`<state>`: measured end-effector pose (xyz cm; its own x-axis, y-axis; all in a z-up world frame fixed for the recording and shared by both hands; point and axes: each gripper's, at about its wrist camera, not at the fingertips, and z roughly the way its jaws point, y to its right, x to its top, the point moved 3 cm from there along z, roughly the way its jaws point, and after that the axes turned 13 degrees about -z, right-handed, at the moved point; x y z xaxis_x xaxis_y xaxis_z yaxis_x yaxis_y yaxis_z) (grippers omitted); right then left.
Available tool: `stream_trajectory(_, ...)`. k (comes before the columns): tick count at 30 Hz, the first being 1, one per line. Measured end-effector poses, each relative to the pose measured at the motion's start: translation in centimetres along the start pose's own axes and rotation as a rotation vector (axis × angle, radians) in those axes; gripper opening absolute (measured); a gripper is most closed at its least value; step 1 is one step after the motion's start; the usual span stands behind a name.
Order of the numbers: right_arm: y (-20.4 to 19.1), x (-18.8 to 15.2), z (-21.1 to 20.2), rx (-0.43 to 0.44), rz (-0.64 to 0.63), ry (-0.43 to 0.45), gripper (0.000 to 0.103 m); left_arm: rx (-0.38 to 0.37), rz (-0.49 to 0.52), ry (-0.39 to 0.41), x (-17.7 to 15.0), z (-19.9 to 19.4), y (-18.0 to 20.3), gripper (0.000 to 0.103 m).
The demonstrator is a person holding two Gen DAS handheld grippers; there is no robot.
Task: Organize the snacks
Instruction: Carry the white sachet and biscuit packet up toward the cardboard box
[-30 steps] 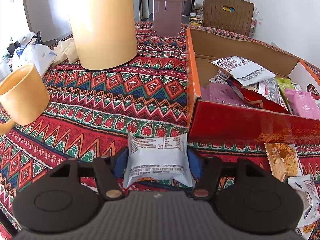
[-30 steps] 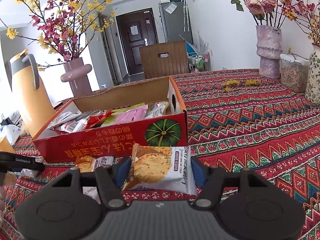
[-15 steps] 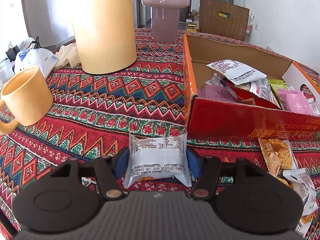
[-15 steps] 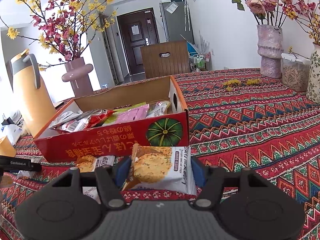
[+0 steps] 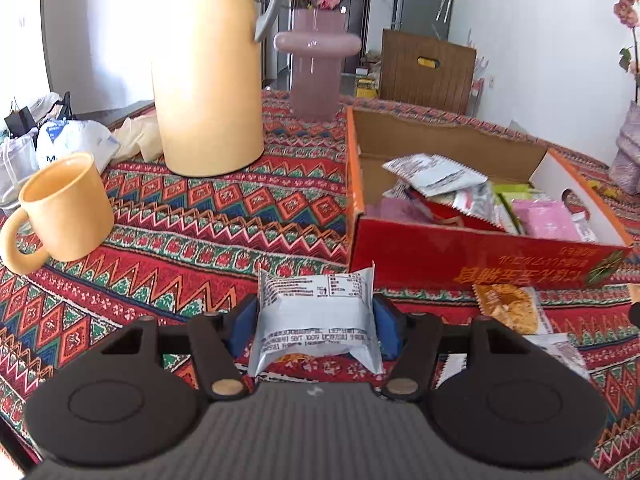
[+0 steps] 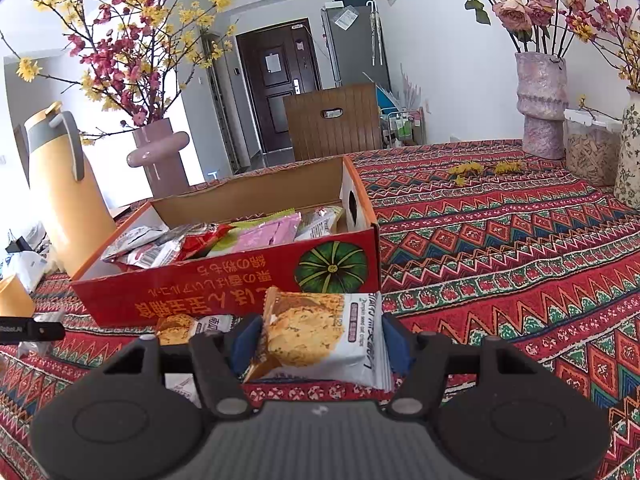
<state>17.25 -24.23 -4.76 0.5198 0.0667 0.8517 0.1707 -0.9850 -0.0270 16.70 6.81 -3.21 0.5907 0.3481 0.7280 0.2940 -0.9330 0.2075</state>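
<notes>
**Two packets clamped, both short of the box**

Through the left wrist camera, I see my left gripper (image 5: 316, 316) closed about halfway on a silver snack packet (image 5: 316, 312), its blue pads pressing the packet's two side edges. The packet hangs in front of the red snack box (image 5: 480, 256), just short of its near wall and towards its left corner. I judge it light, soft and puffed with air, its foil probably slippery, so I would hold it across the padded middle as now, not by the crimped ends. What is inside may crumble under a harder squeeze. The packet's lower end is cut off by the gripper body, and I cannot read its small print. Two more packets lie on the cloth in front of the box, towards its right end; the nearer one is partly hidden.

On the right wrist camera, my right gripper (image 6: 320, 344) is likewise half closed on a biscuit packet (image 6: 320, 336), held by its sides in front of the box's near wall, below the pumpkin picture. It looks equally light and crushable. The box's contents overlap, so I cannot count them or see the floor beneath. Another packet behind the left finger is mostly hidden.
</notes>
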Motion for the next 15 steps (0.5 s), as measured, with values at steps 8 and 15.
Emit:
stream_trajectory(8, 0.0, 0.6, -0.3, 0.004, -0.009, 0.022, 0.064, -0.068, 0.008, 0.078, 1.0, -3.0, 1.9, 0.062)
stream_trajectory(15, -0.5, 1.8, -0.2, 0.019, -0.027, 0.052, 0.065, -0.123, 0.047, 0.108, 1.7, -4.0, 5.0, 0.062)
